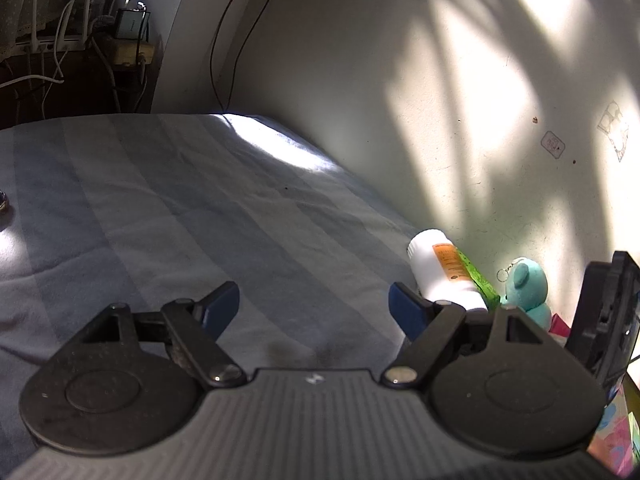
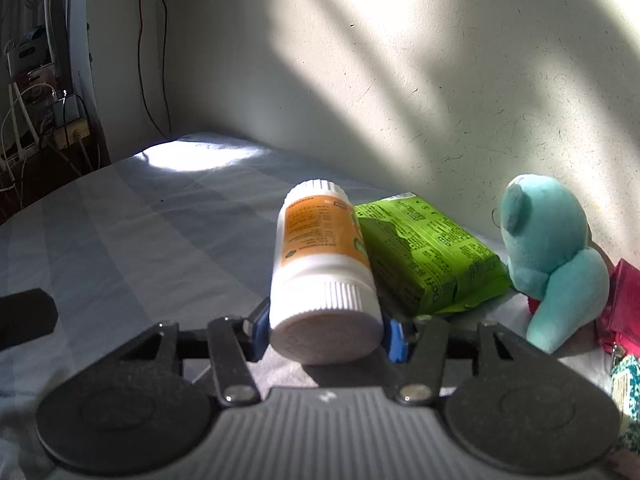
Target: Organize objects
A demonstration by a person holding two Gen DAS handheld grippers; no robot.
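On the bed [image 2: 132, 216], by the wall [image 2: 360, 80], the right gripper [image 2: 324, 330] has its jaws closed on a white bottle [image 2: 320, 264] with an orange label. The blue pads press the bottle's ribbed cap end from both sides, one on the left and one on the right, so the jaws stand only as wide as the cap. The bottle lies tilted, cap toward the camera and base pointing away toward the wall. Its right side touches a green packet [image 2: 424, 248] that lies flat on the sheet. Just right of the packet sits a teal plush toy [image 2: 556, 256], leaning near the wall, with a red pouch [image 2: 620, 304] beside it at the frame's edge.

In the left wrist view, the left gripper [image 1: 314, 312] hovers over the striped sheet with its jaws spread wide. Nothing lies between its blue pads [image 1: 220, 308]; only bare bedding shows in the gap. The right pad sits in front of the same bottle [image 1: 440, 276] in this view, and whether it touches the bottle I cannot tell. Behind the bottle, the packet [image 1: 480, 280] shows as a thin green strip, and the plush toy [image 1: 524, 284] stands beyond it against the wall. A black part of the other gripper [image 1: 604, 312] rises at the right edge.

Sunlight falls in a bright patch on the far end of the bed and in bands across the wall. Cables [image 1: 80, 40] hang in the dark corner at the upper left.
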